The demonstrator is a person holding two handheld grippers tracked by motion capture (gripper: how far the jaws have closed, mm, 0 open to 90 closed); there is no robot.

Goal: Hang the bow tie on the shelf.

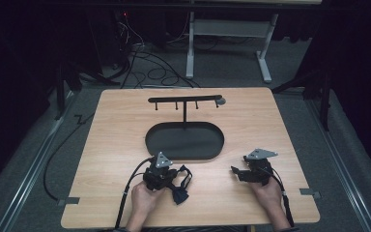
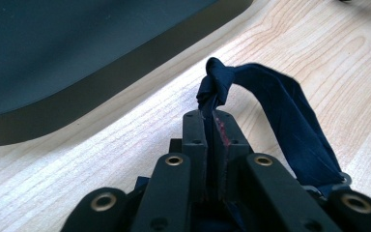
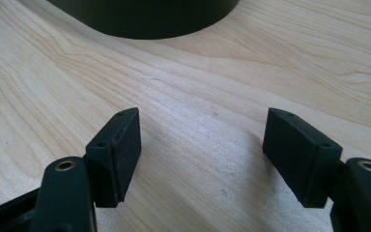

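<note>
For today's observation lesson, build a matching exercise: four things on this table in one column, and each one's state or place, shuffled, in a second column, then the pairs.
Things:
1. left gripper
2. right gripper
3. dark strap
4. hook stand

States or places:
A. rises from the far edge of the oval tray
B. jaws wide apart over bare wood
C. jaws shut on fabric
D. knotted, looping beside the jaws

Pairs: 1-C, 2-B, 3-D, 4-A
</note>
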